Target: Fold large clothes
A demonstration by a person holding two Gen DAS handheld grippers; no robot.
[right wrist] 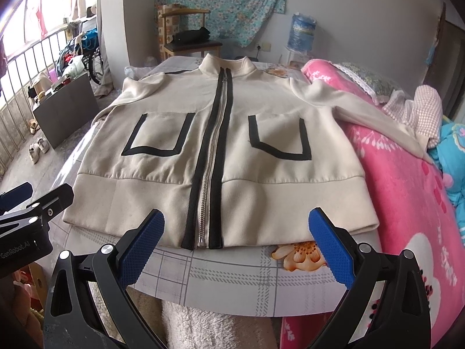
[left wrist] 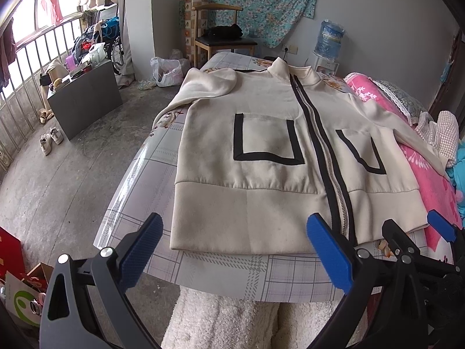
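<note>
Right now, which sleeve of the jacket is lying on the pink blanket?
The right-hand sleeve, stretched straight out over the pink blanket. The other sleeve lies bent along the jacket's left edge, over the checked tablecloth.

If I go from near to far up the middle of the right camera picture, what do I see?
Right tool, open → checked table cover → jacket hem → zipper → jacket collar → wooden chair → flowery cloth on the wall.
</note>
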